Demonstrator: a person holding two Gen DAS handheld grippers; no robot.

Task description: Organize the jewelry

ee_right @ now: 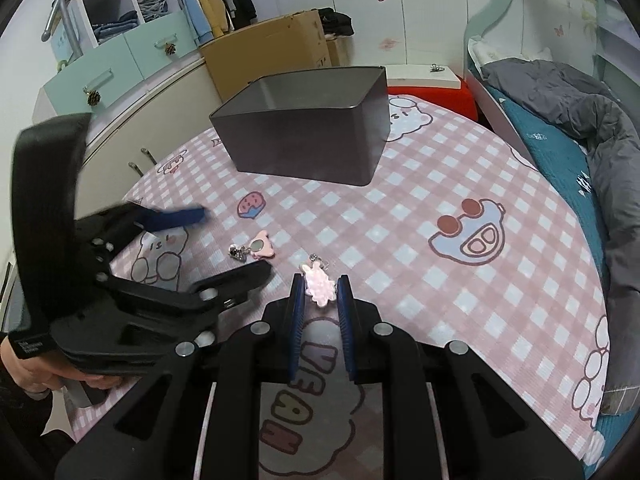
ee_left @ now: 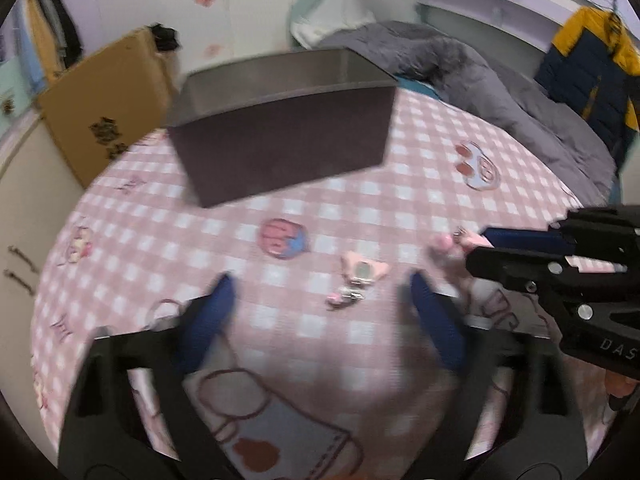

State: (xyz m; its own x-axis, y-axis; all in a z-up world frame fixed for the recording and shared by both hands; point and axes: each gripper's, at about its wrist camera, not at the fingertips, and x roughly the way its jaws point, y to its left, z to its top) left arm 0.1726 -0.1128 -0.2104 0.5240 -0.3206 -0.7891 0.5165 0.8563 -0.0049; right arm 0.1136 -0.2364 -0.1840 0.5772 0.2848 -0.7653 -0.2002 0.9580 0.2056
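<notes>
A dark grey open box (ee_left: pixel 280 136) stands at the far side of the pink checked tablecloth; it also shows in the right wrist view (ee_right: pixel 308 132). A pink charm with a metal clasp (ee_left: pixel 358 276) lies on the cloth between my open left fingers; it also shows in the right wrist view (ee_right: pixel 256 249). My left gripper (ee_left: pixel 320 312) is open, just short of it; it also shows in the right wrist view (ee_right: pixel 224 240). My right gripper (ee_right: pixel 319 290) is shut on a pink rabbit-shaped charm (ee_right: pixel 319 287), which also shows in the left wrist view (ee_left: pixel 460 242).
A cardboard box (ee_right: pixel 276 52) and cabinets (ee_right: pixel 120 60) stand beyond the table's left and far edges. A bed with a grey duvet (ee_right: pixel 580 112) is on the right. The cloth (ee_right: pixel 440 184) has cartoon prints.
</notes>
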